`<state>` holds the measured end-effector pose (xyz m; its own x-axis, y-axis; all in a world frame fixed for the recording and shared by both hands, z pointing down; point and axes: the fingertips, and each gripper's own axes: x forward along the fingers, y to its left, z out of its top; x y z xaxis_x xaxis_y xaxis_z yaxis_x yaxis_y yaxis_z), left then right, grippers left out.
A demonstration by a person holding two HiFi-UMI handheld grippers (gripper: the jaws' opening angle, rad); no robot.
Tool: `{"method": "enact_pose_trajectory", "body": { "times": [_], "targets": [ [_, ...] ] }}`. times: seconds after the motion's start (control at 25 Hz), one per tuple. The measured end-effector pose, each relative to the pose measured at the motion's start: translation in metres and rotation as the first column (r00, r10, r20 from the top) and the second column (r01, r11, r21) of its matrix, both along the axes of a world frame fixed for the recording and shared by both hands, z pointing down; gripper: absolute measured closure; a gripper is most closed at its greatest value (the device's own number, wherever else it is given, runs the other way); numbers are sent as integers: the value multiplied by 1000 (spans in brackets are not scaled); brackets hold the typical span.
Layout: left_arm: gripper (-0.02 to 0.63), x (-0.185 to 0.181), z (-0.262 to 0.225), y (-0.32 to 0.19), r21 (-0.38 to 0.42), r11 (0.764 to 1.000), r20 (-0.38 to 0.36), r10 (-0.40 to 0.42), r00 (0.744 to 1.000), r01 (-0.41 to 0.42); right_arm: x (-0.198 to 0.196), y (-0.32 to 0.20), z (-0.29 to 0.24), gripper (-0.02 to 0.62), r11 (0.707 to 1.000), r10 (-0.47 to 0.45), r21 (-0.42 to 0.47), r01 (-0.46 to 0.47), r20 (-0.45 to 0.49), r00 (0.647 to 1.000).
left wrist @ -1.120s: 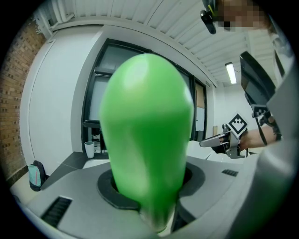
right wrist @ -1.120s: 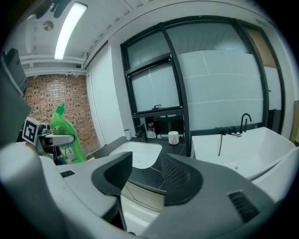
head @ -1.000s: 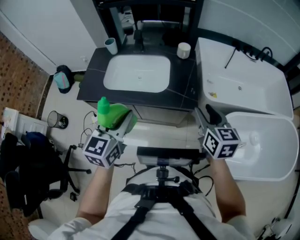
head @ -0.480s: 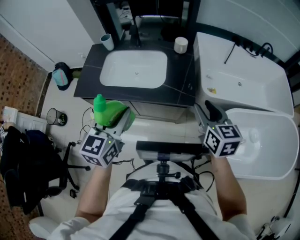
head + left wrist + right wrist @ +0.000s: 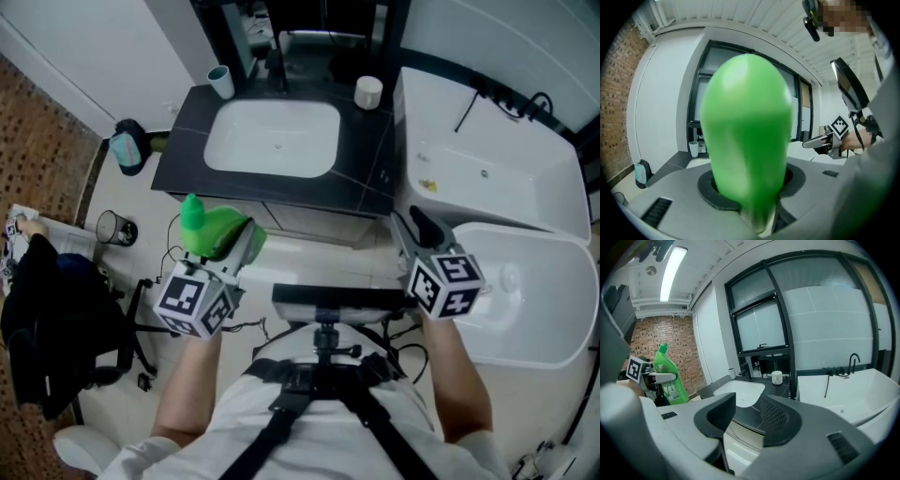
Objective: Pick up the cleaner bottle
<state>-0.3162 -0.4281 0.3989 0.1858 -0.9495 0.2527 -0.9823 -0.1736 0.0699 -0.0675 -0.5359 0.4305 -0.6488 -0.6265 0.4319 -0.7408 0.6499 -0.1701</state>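
While the left gripper (image 5: 242,246) pinches the green bottle (image 5: 214,230), the right gripper (image 5: 746,414) holds nothing: its jaws stand apart with only air between them, though they have just been closing a little. Seen from the head view, the bottle is off the ground, held out over the pale floor (image 5: 309,262) just in front of the dark counter (image 5: 361,183), with its cap toward the left. From the right gripper view it stands nearly upright, bent neck on top, with the left jaws clamped across its body just above the label. Its own view is filled by a blurred green mass, so the exact spot where the pads bite is hard to make out there. Both grippers are near each other, level with the person's waist, the right one in front of the white tub (image 5: 487,178). Behind them the white sink (image 5: 272,141) is set into the counter, with a cup (image 5: 221,82) at its back left corner and a white jar (image 5: 368,91) at its back right.
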Motion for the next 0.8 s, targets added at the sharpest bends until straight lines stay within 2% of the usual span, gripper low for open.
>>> {"method": "enact_pose_trajectory", "body": {
  "times": [0.8],
  "targets": [
    [443, -3, -5, 22, 15, 1000, 13, -19, 1000, 18, 13, 15, -2, 466, 1000, 18, -17, -18, 32, 999]
  ]
}}
